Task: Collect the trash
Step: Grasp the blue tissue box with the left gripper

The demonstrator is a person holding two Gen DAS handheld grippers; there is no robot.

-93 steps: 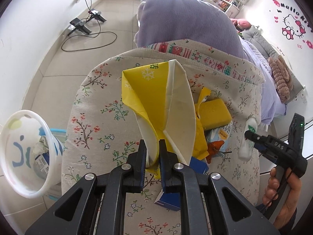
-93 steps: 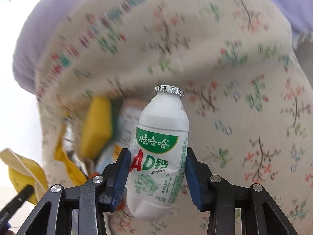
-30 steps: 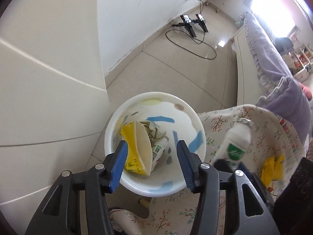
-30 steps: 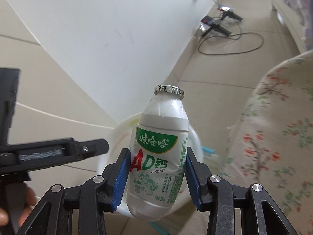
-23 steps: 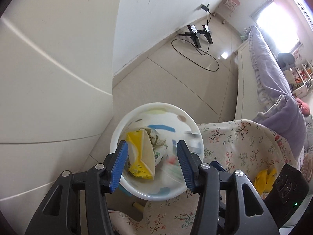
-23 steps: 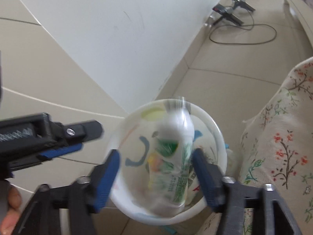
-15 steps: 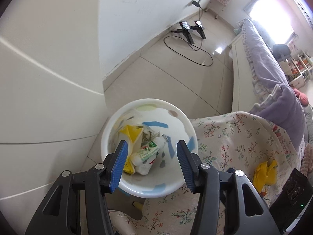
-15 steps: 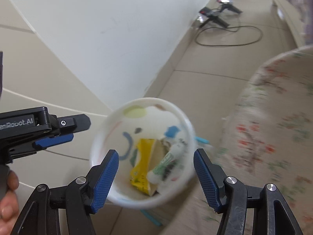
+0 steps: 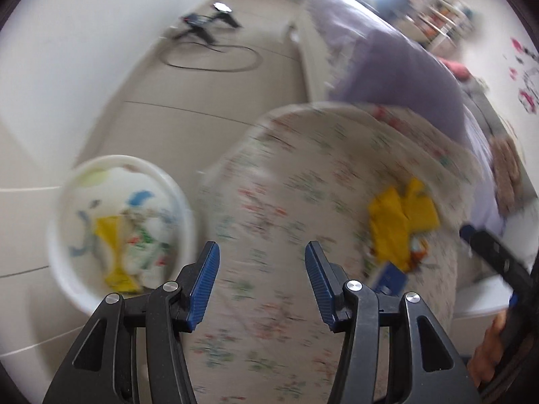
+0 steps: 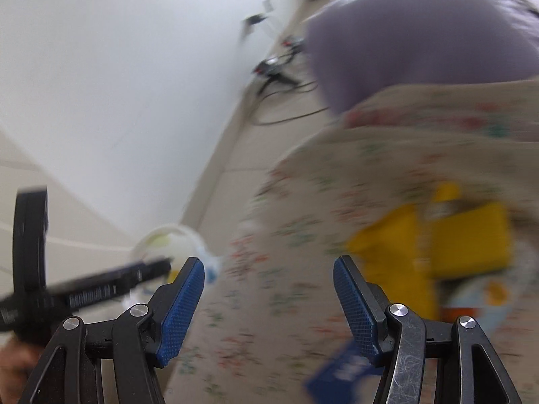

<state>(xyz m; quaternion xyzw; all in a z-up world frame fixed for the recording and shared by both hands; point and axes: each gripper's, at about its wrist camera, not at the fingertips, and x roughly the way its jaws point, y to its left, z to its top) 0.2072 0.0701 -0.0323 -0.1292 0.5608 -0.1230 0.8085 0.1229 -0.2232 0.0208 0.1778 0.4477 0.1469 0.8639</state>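
Both claws spread, empty: left claw [image 9: 262, 282], right claw [image 10: 268, 306]. Next, go for the yellow wrappers [image 9: 401, 222] at 2 o'clock; bin [image 9: 60, 262] waits at 9 o'clock.

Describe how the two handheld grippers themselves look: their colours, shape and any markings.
Both the left gripper and the right gripper have a black frame with silver rivets. Their fingers carry blue, finely textured pads. From the right wrist view, white lettering runs along the left gripper's black body, but it is too blurred to read. No cables or sleeves are visible.
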